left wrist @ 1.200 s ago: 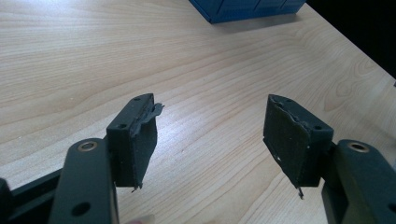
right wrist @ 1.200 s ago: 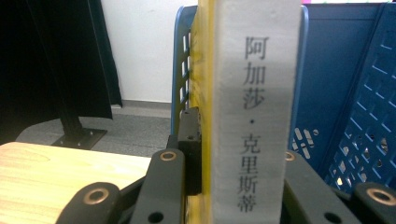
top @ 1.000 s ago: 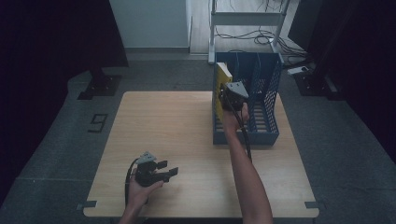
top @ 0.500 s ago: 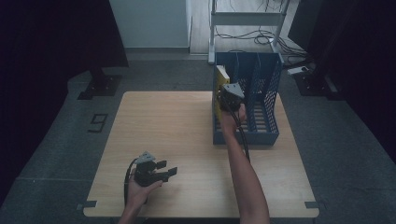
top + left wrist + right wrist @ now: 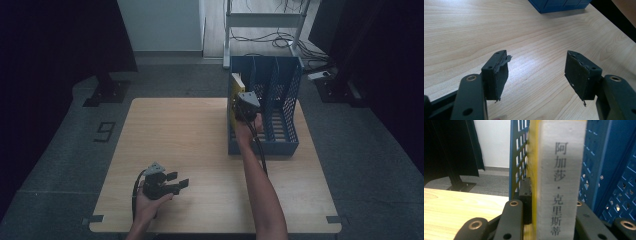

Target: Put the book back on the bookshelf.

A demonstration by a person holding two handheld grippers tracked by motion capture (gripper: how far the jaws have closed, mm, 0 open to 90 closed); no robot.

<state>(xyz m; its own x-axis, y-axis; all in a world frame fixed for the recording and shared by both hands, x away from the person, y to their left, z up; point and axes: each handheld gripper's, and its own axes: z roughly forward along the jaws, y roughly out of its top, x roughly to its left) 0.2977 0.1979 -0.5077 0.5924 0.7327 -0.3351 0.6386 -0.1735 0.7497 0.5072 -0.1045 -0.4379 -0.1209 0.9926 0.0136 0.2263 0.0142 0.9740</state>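
Now the right hand-held gripper (image 5: 549,220) clamps a book (image 5: 559,182) inside the blue rack (image 5: 287,107), in its leftmost slot. Well away from the rack, the left hand-held gripper (image 5: 536,72) gapes open over the bench (image 5: 524,32).

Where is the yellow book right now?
The yellow book stands upright in the blue rack's leftmost slot, at the table's far right, pinched by the right gripper.

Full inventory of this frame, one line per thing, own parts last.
book: 1, yellow cover with pale spine printed in dark characters, upright in the leftmost slot of the file rack
file rack: 1, blue, perforated walls, far right part of the table
table: 1, light wood, centre
shelf frame: 1, pale metal, on the floor behind the table, cables under it
left gripper: 1, black, jaws open, low over the table near its front left
right gripper: 1, black, shut on the book at the rack
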